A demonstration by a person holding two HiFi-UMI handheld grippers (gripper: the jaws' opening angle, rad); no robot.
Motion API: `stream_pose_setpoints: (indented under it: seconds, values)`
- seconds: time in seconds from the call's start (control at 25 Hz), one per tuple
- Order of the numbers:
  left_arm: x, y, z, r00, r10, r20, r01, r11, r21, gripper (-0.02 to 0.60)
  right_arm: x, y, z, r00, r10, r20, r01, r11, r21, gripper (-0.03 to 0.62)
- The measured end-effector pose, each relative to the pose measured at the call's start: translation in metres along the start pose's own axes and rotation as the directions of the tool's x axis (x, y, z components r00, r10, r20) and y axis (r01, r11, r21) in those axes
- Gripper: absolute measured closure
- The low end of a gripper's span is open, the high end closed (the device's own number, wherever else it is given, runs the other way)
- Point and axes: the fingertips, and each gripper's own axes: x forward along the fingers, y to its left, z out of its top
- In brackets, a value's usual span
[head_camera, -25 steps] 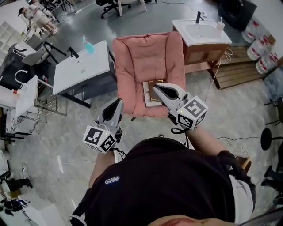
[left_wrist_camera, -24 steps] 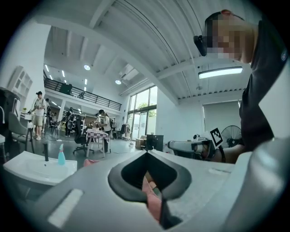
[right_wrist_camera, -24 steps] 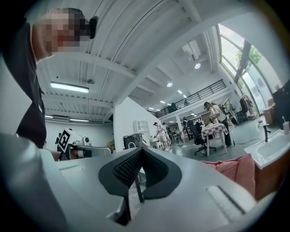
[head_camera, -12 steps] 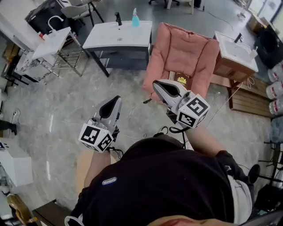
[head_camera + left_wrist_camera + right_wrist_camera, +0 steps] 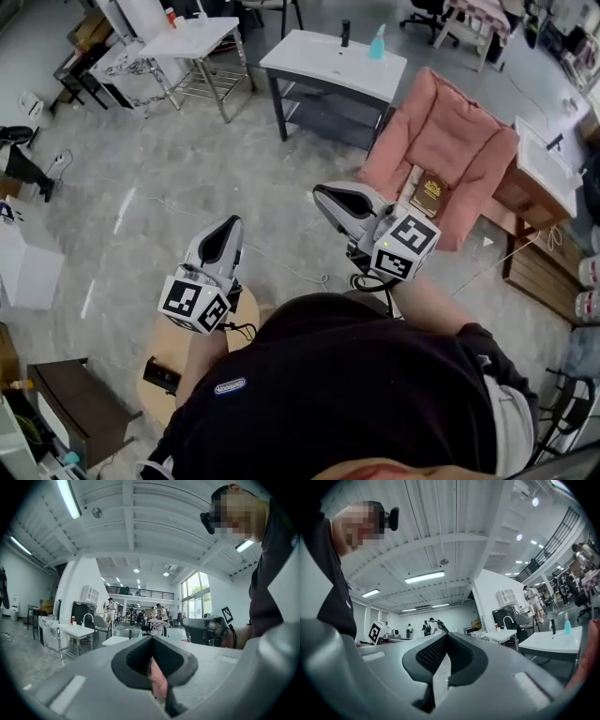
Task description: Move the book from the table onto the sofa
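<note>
The left gripper (image 5: 227, 228) was held level over the grey floor (image 5: 169, 187), its marker cube near the person's chest. In the left gripper view its jaws stood together, with only a thin slit between the dark pads and nothing caught in it. A strip of pink showed beyond the slit.

The right gripper (image 5: 325, 195) pointed roughly level as well, just short of the pink sofa (image 5: 455, 136). Its jaws were fully closed and empty, touching nothing.

The book (image 5: 431, 195), brown with a gold mark on its cover, lay flat on the seat of the sofa, well apart from both grippers.

Beyond the sofa stood a white-topped table (image 5: 328, 61) with a blue bottle (image 5: 377, 42) on it. A small round wooden table (image 5: 155, 352) sat below the left gripper.
</note>
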Motion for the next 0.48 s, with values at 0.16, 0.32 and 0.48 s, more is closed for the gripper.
stream_pose_setpoints:
  seconds: [0.16,0.32,0.48]
  values:
    - [-0.030,0.006,-0.001,0.996,0.089,0.027,-0.089,0.996,-0.011,0.577,0.023,0.028,-0.012,0.992,0.119,-0.036,-0.119,0.993,-0.008,0.565]
    - [-0.048,0.014,-0.002,0.983,0.178,0.036,-0.177,0.984,-0.035,0.577,0.048,0.038,-0.023,0.976,0.207,-0.063,-0.206,0.978,0.015,0.565]
    - [-0.060,0.021,-0.011,0.971,0.238,0.032,-0.237,0.970,-0.055,0.577,0.063,0.044,-0.026,0.960,0.268,-0.076,-0.266,0.963,0.039,0.565]
